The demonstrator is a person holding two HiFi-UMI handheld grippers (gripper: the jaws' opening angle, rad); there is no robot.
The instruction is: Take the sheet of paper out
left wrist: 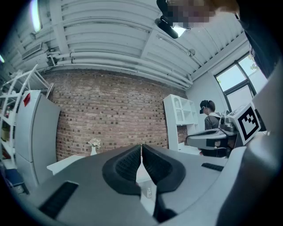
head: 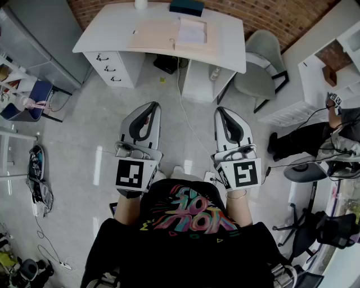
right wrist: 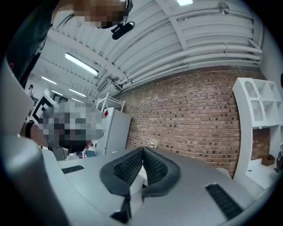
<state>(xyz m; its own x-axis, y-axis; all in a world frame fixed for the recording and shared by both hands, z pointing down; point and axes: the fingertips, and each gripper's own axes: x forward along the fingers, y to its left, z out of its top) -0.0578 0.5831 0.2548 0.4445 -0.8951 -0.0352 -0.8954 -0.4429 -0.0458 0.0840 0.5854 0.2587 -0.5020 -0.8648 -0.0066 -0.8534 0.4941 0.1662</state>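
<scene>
A white desk (head: 109, 29) stands ahead of me across the floor. A pale wooden board (head: 153, 35) lies on it, with a white stack of paper (head: 192, 30) at the board's right end. Both grippers are held level in front of my body, well short of the desk. The left gripper (head: 147, 108) is shut, its tips touching with nothing between them (left wrist: 141, 149). My right gripper (head: 221, 111) is likewise shut and empty (right wrist: 142, 153). Both gripper views look over the jaws at a brick wall; the paper does not show in them.
A dark box (head: 187, 6) sits at the desk's back edge. Drawers (head: 110, 68) are under its left side. A grey chair (head: 257, 61) stands at the right, then a white shelf unit (head: 315, 79) and a seated person (head: 306, 139). Cables and bags (head: 37, 180) lie at the left.
</scene>
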